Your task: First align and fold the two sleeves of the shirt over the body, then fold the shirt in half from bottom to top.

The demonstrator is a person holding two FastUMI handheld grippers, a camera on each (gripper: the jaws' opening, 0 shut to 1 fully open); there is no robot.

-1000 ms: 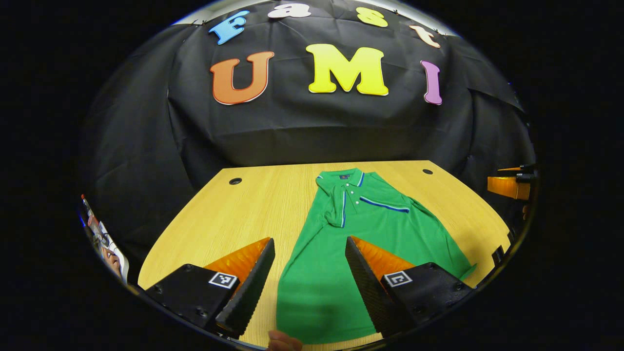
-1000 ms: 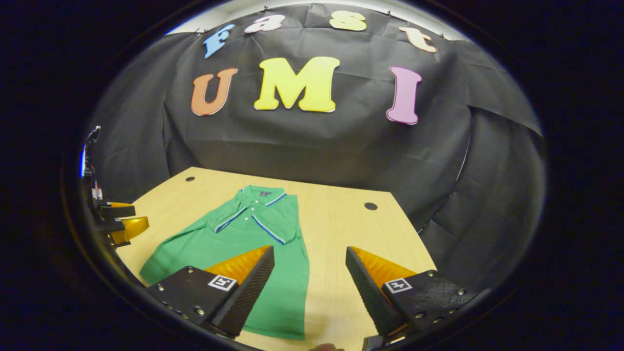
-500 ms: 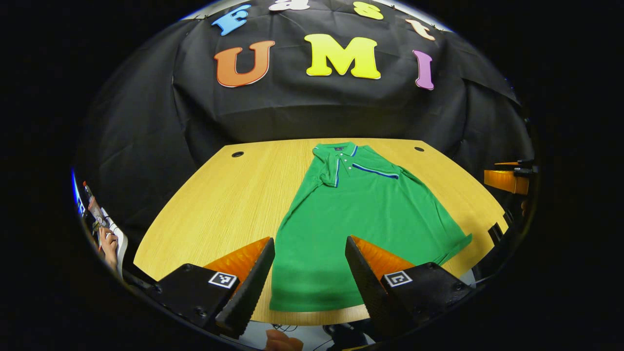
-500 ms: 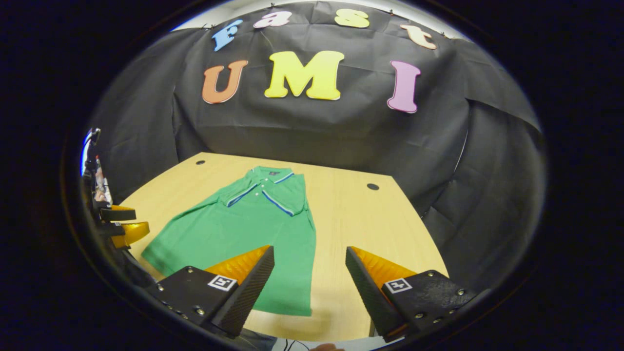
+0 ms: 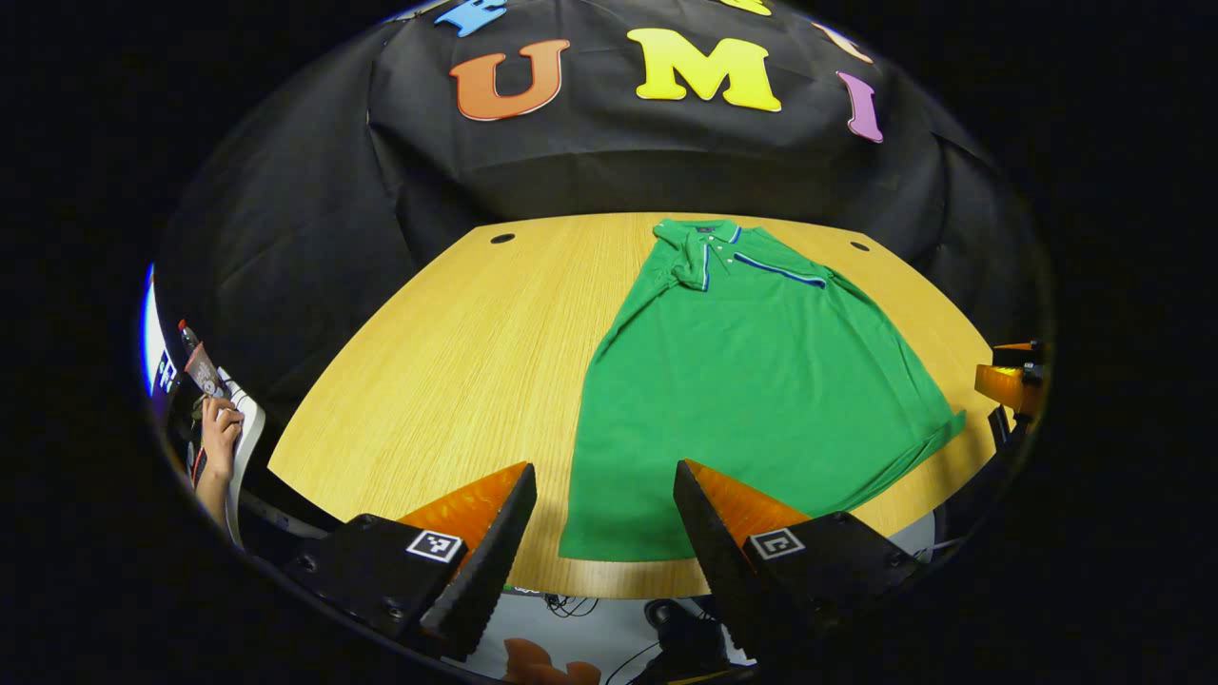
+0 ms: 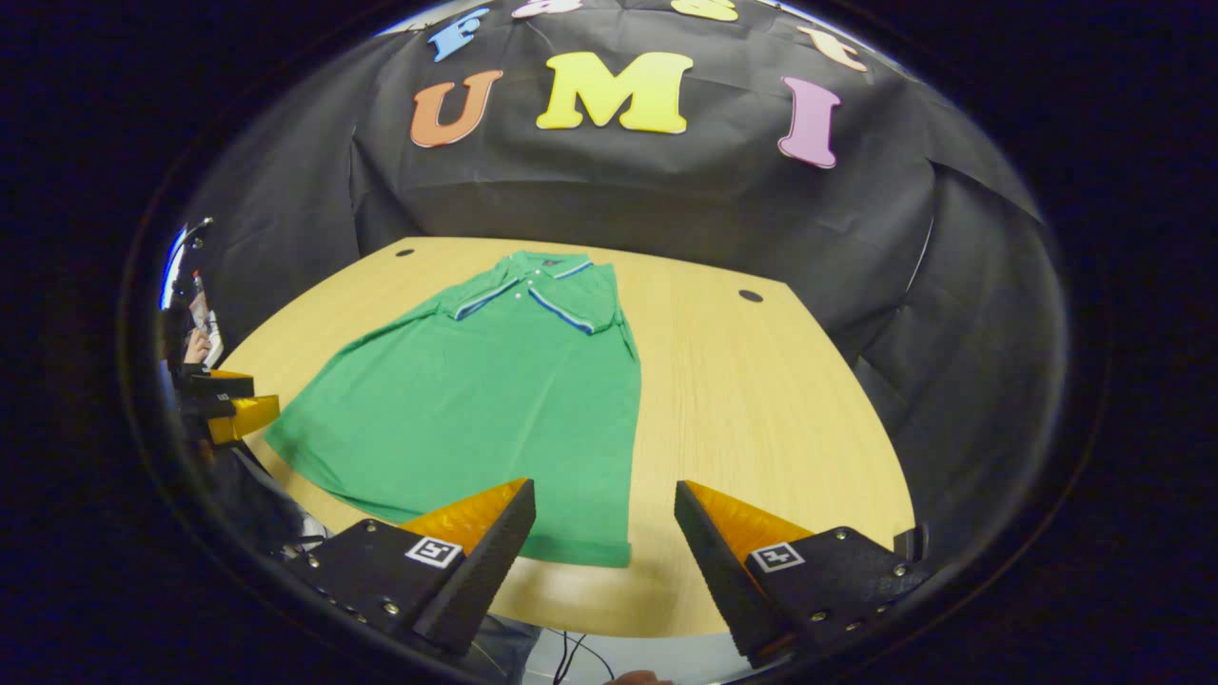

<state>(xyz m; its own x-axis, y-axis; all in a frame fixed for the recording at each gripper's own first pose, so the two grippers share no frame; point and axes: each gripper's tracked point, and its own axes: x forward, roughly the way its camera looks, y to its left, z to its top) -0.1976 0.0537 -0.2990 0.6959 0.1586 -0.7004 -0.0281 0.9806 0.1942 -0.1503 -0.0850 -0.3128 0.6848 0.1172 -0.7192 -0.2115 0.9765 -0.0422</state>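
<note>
Green polo shirt (image 5: 752,381) lying flat on a wooden table (image 5: 457,381), sleeves folded across its body, left gripper (image 5: 605,533) and right gripper (image 6: 605,547) both spread wide above the near edge, gripping nothing

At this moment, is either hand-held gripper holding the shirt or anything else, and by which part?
Nothing is held. The left hand-held gripper and the right hand-held gripper are both open with nothing between their fingers; the green shirt lies flat on the table.

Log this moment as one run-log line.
shirt: flat on table, sleeves folded in | bottom fold: not done | left gripper: open, empty | right gripper: open, empty
</note>
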